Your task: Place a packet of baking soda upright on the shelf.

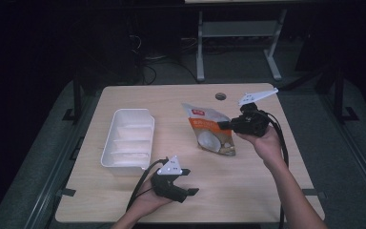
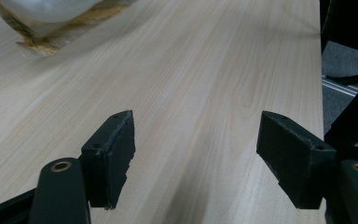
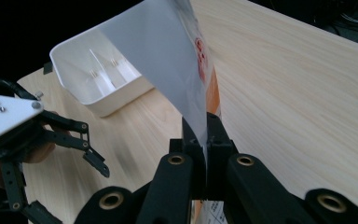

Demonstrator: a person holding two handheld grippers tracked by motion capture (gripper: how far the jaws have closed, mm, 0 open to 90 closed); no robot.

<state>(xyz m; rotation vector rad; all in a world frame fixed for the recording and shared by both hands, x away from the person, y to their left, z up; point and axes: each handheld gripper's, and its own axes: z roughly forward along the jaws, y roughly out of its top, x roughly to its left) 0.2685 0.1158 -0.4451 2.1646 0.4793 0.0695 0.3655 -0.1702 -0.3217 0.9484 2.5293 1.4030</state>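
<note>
Nearby, on the pale wooden table [image 1: 124,200], a white compartment tray [image 1: 128,138] sits left of centre with its ribbed dividers showing, and nothing lies between it and the snack pouch [image 1: 212,131]. A small dark grommet [image 1: 220,96] marks the far edge of the tabletop, and the metal legs of another table [image 1: 238,43] stand behind in the dark room.

The left gripper [image 2: 196,158] rests low near the front edge, well apart from the pouch; its jaws stand wide with bare wood between them and nothing in their grasp.

The right gripper [image 3: 205,140] is clamped on the edge of the pouch, the pads pinching the film tight. From the high view the pouch is to the right of the tray, near the middle of the table, tilted up at the gripped side; its lower end seems to touch the wood, though the angle leaves that unsure. It is a glossy printed bag, white and orange, with a red logo near the top and a pale round picture, perhaps a coconut, on the front. In the right gripper view its white back rises in front of the tray.
</note>
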